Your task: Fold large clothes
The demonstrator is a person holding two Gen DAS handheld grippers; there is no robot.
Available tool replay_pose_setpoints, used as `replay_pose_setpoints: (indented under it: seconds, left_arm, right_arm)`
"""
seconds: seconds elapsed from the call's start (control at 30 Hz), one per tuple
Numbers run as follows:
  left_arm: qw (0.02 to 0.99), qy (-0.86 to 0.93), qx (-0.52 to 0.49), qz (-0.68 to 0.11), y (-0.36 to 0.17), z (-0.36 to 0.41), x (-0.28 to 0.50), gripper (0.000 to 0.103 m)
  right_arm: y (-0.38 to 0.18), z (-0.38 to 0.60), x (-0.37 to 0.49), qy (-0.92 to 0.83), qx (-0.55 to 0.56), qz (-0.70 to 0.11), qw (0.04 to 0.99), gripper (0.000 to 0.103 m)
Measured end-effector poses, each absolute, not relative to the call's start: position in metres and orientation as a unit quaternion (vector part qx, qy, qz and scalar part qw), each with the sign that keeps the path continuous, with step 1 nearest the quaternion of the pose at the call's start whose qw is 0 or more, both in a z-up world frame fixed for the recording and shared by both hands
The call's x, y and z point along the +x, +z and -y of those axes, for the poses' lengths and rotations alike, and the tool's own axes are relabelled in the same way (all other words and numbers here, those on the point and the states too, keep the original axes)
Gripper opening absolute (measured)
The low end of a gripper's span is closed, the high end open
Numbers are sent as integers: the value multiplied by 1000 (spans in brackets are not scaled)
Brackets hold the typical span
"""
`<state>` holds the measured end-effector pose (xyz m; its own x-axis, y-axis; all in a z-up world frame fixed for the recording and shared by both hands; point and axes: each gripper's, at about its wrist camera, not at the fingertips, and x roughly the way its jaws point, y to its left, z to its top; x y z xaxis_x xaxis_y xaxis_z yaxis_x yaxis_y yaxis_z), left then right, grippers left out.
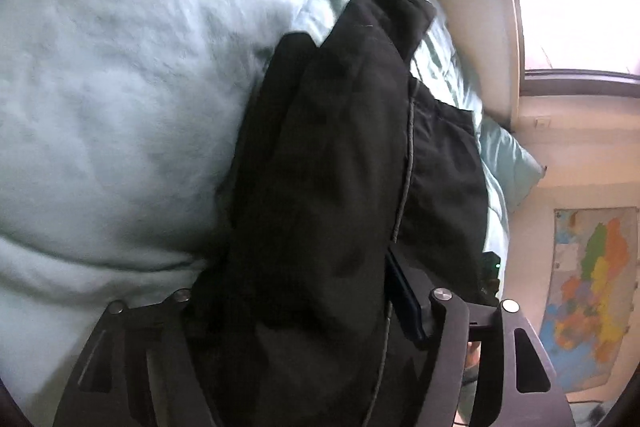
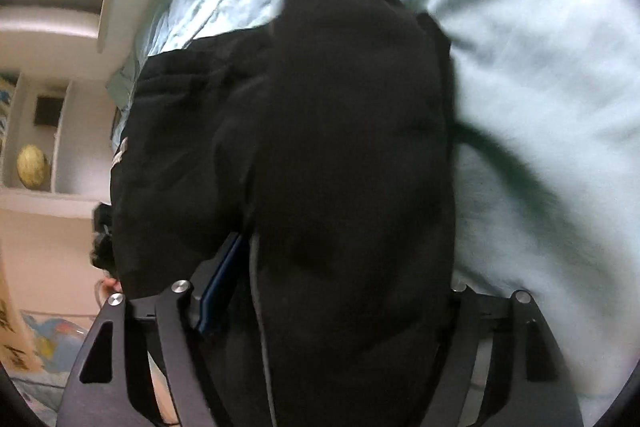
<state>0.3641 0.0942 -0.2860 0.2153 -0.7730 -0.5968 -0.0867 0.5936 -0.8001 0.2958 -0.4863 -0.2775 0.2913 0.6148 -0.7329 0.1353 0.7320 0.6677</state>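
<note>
A large black garment (image 1: 340, 167) with a grey drawstring hangs bunched between the fingers of my left gripper (image 1: 320, 307), which is shut on it above a pale mint bed cover (image 1: 120, 87). In the right wrist view the same black garment (image 2: 340, 147) fills the middle and drapes over my right gripper (image 2: 328, 299), which is shut on it too. The cloth hides most of both grippers' fingers; one blue pad (image 2: 220, 287) shows on the right gripper and one blue pad (image 1: 404, 291) on the left.
The mint bed cover (image 2: 540, 87) spreads under the garment. A window (image 1: 572, 27) and a wall map (image 1: 592, 291) lie to the right of the left view. A shelf with a yellow ball (image 2: 33, 167) stands left of the right view.
</note>
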Motion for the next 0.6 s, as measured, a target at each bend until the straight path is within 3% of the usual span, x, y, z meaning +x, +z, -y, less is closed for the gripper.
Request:
replay_pose_setpoints:
  seconds: [0.03,0.07,0.13,0.2,0.33,0.6]
  left_arm:
    - [687,-248,-374,-572,-284,-94,364,68]
    - [693,-250,-369,-566,-279,-93,362,58]
    - [710,-258,-354,-552,-264,-92,351,44]
    - [721,-265,-353,-534,-247,-94,339,39]
    - [728,-291,-384,-487,-206,-90,308,35]
    - [749,-334,-390,-418,-114,-96,202,35]
  right_arm:
    - [-278,487,297,162,334,-567,735,69]
    - [-275,486,294,164,333,-563,739,64]
    - [-260,481,284,164,310,-551,757,42]
    - [-243,475,273,164,294,-539,772,34]
    - [-204,458,243,173,288,-504,796,29]
    - [-113,412,131,185,254,-455,833,28]
